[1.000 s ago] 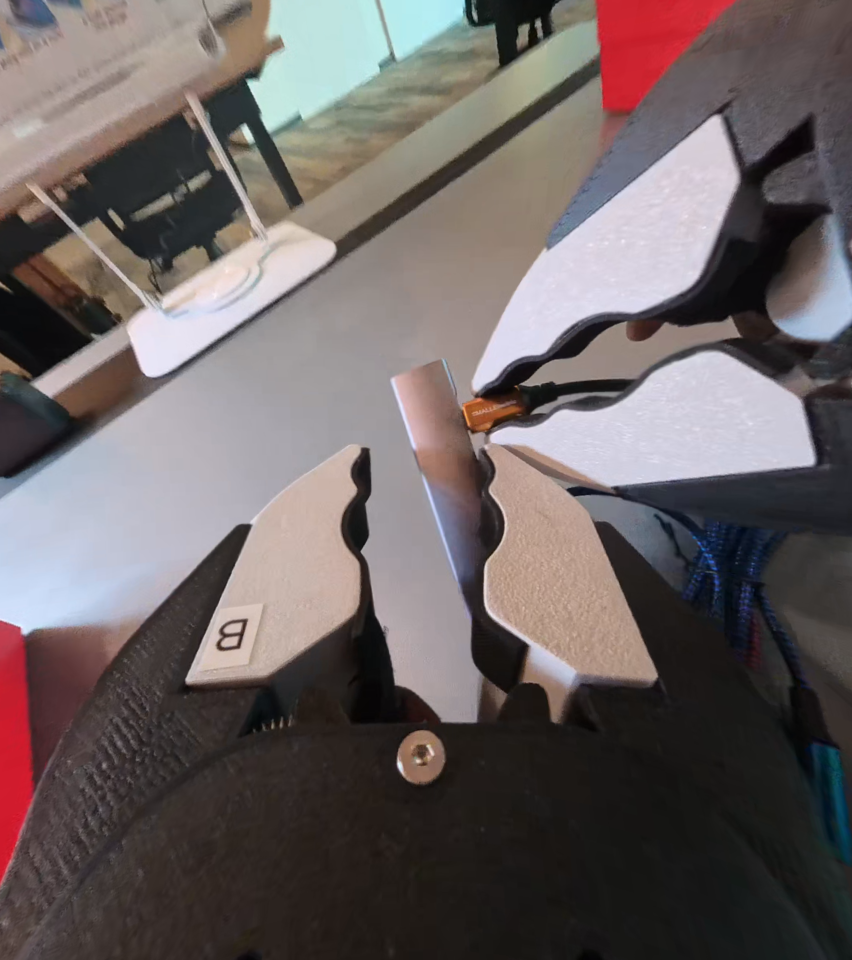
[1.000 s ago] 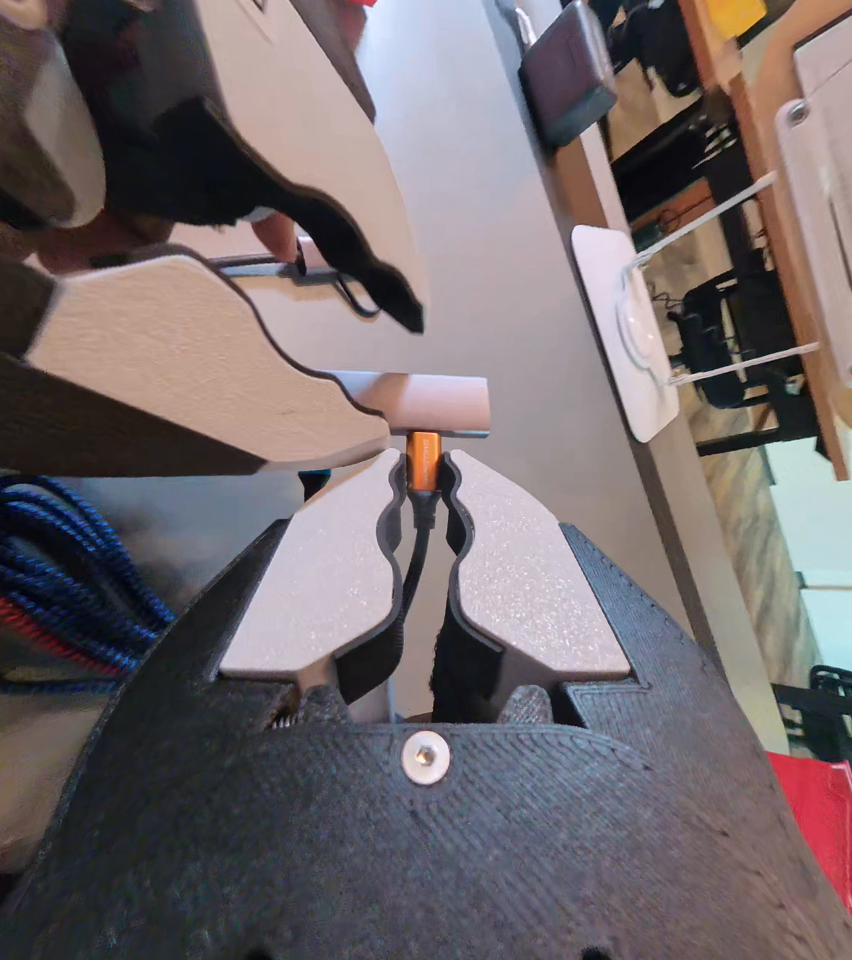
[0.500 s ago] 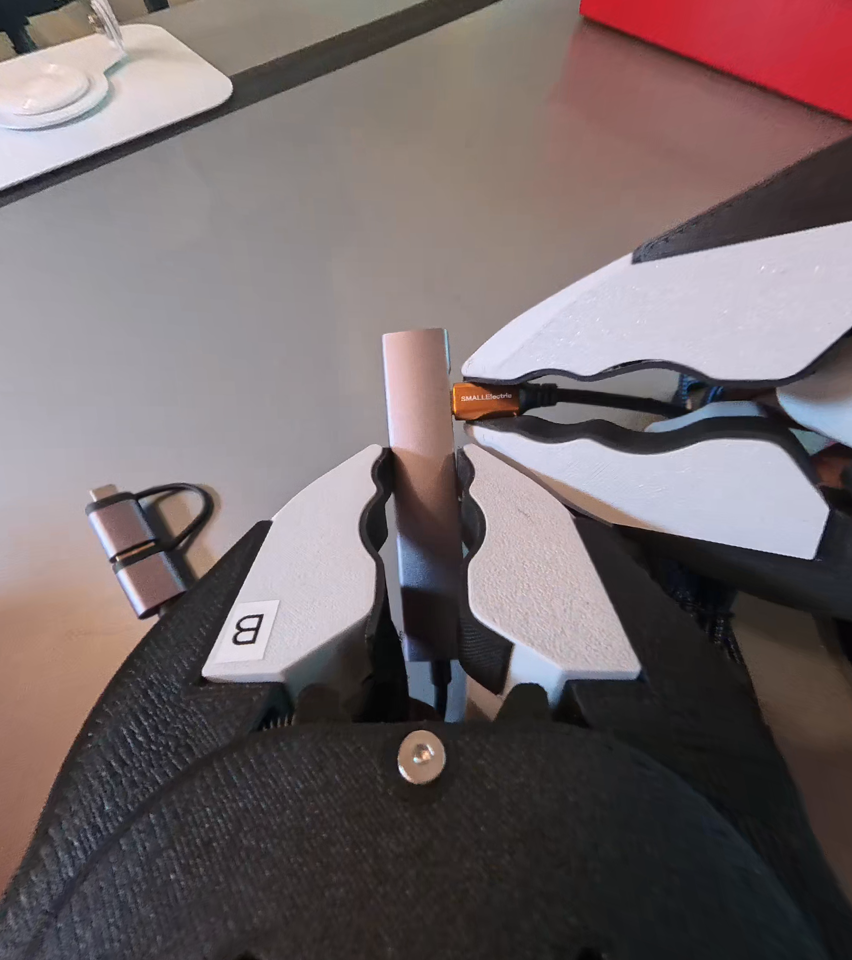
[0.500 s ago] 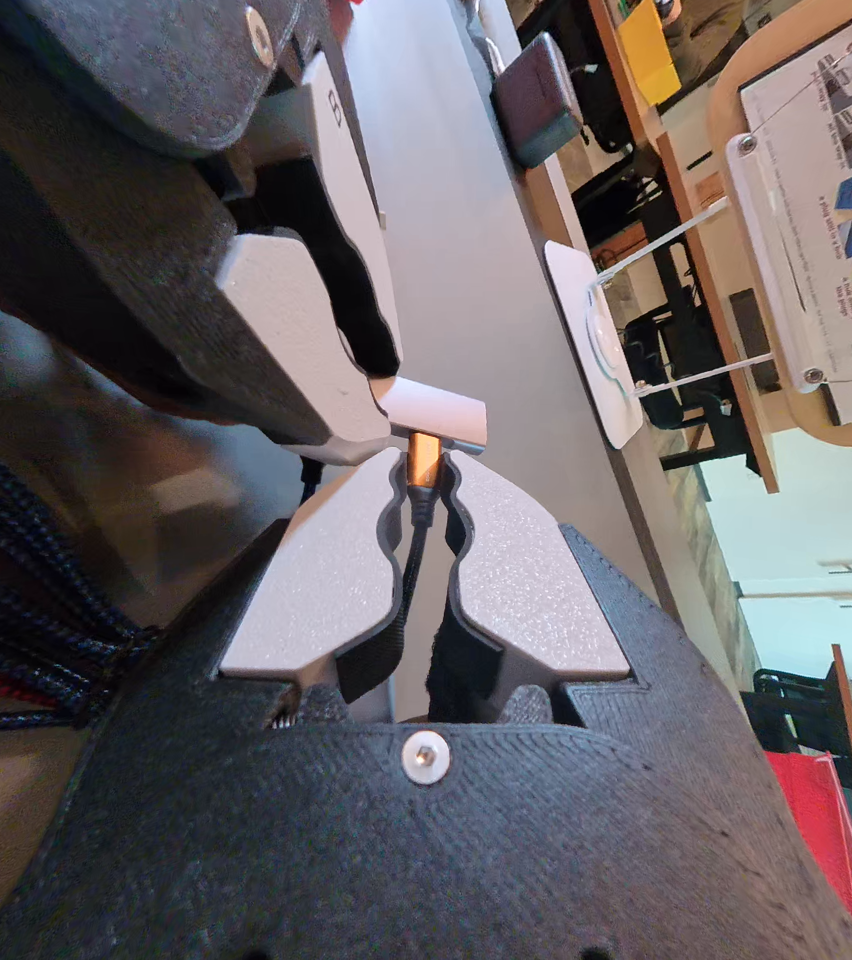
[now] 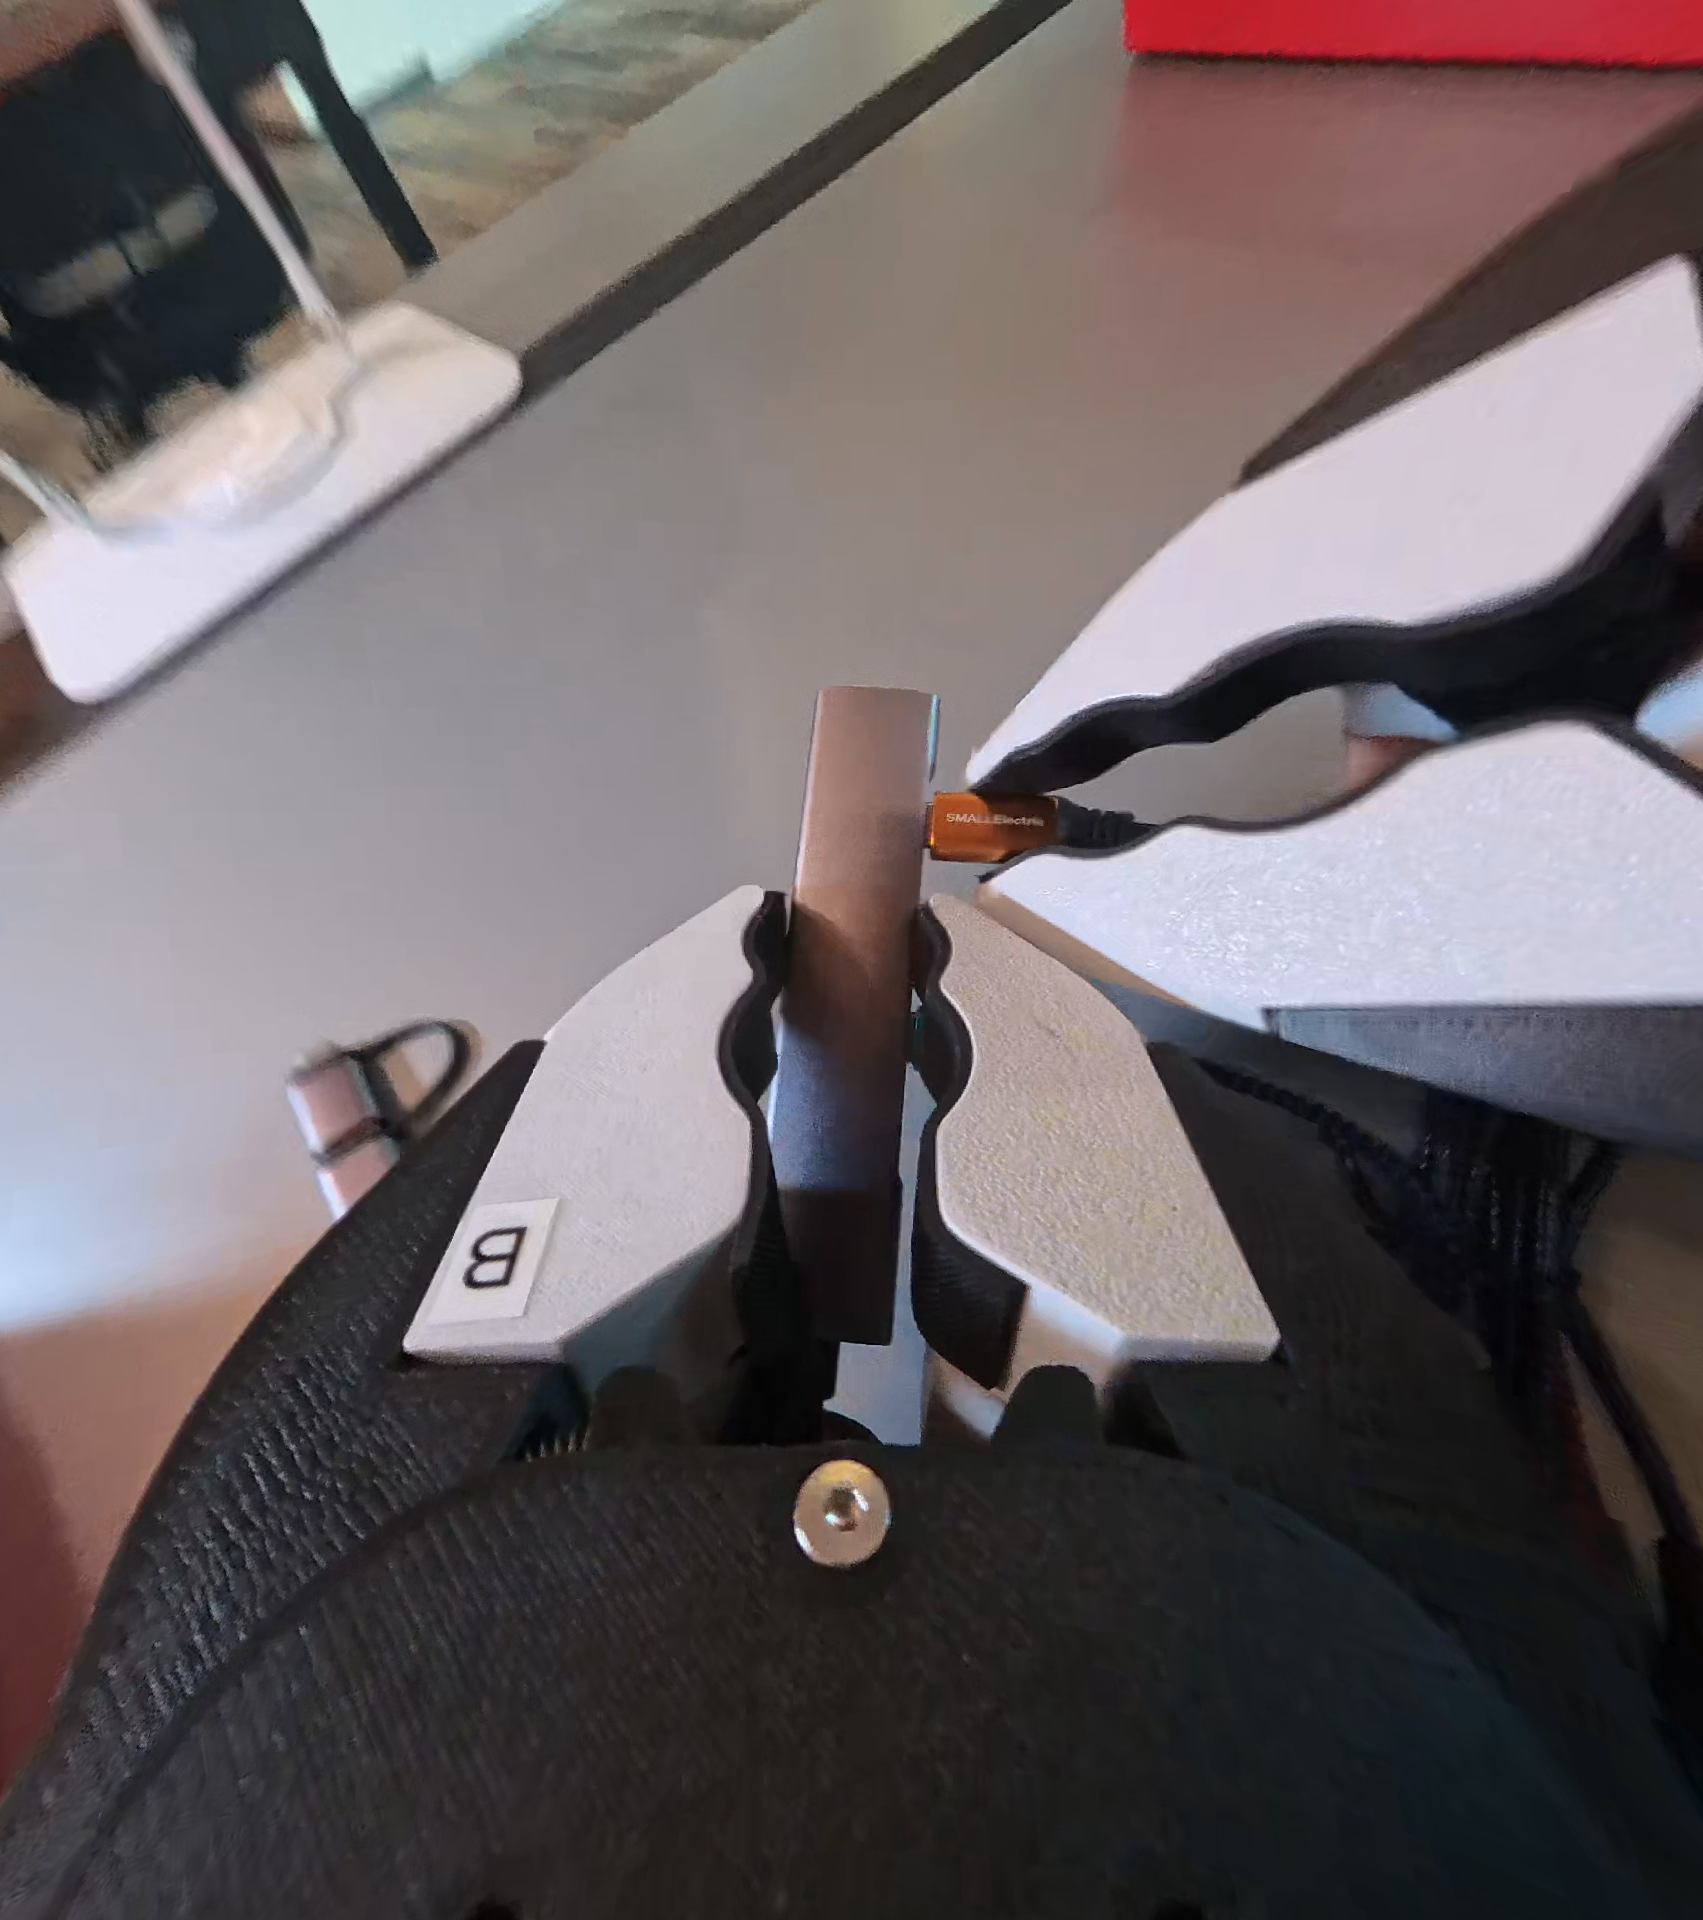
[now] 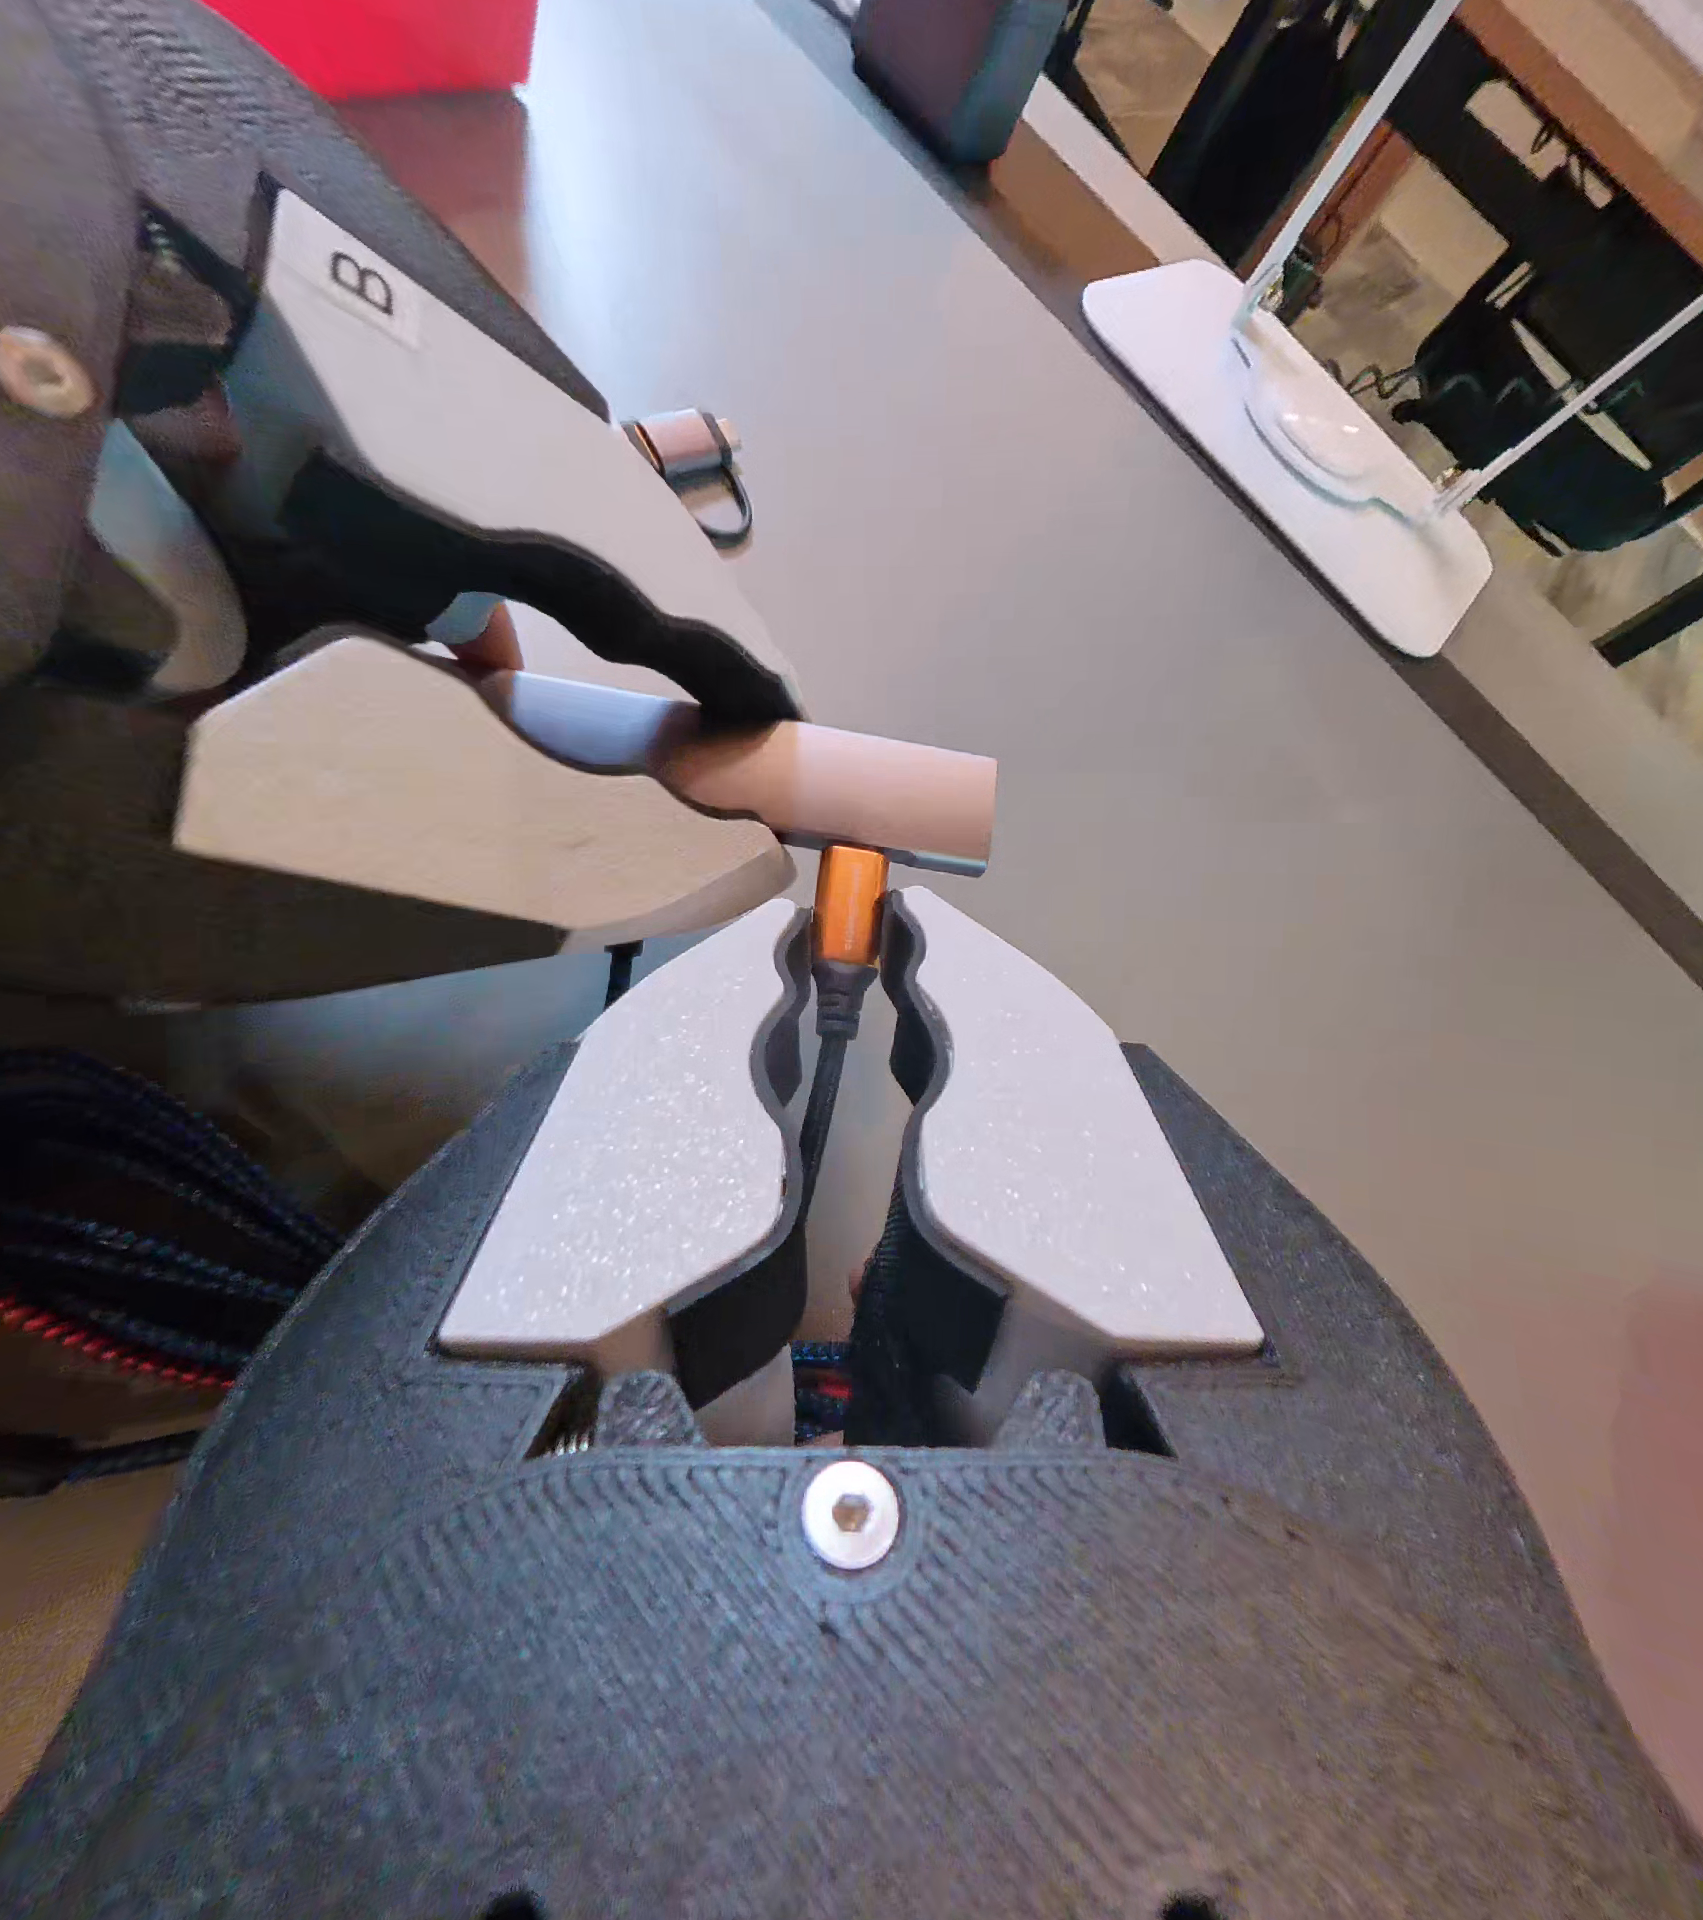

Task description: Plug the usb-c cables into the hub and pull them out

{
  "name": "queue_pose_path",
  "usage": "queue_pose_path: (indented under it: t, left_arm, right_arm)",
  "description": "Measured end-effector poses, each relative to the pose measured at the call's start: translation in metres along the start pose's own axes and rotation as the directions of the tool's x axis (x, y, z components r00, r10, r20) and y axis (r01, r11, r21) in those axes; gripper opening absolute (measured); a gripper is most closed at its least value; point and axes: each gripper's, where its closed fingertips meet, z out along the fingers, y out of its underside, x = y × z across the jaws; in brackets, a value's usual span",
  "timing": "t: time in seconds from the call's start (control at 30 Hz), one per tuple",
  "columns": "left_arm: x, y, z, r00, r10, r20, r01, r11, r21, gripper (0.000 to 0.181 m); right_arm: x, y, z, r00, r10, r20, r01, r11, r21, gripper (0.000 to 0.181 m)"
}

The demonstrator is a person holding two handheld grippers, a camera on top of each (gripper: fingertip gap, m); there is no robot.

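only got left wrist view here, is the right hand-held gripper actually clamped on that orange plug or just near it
Observer: Clamped. The right hand-held gripper pinches the orange plug between its fingertips.
Operator: where does its cable go
Observer: The black cable runs straight back down the gap between the two fingers.
Operator: what's that dark tangle beside it
Observer: A braided cable bundle, dark blue with red strands, lying left of that gripper.
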Motion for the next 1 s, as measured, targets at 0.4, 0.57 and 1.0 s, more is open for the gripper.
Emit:
queue_pose_path:
  t: [0.4, 0.57, 1.0]
  left_arm:
    - [-0.005, -0.025, -0.021, 0.98, 0.18, 0.089, -0.194, 0.965, 0.178, 0.023]
    - [-0.014, -0.026, -0.022, 0.973, 0.175, 0.148, -0.199, 0.965, 0.171, 0.023]
    - [-0.027, -0.01, -0.009, 0.997, 0.002, 0.08, -0.01, 0.995, 0.096, 0.025]
  right_arm:
    - [0.001, -0.015, -0.005, 0.987, 0.041, 0.152, -0.035, 0.999, -0.04, 0.021]
    - [0.005, -0.019, 0.002, 0.995, -0.098, -0.001, 0.098, 0.994, -0.041, 0.013]
    - [-0.009, -0.014, 0.006, 0.992, 0.109, -0.062, -0.108, 0.994, 0.012, 0.011]
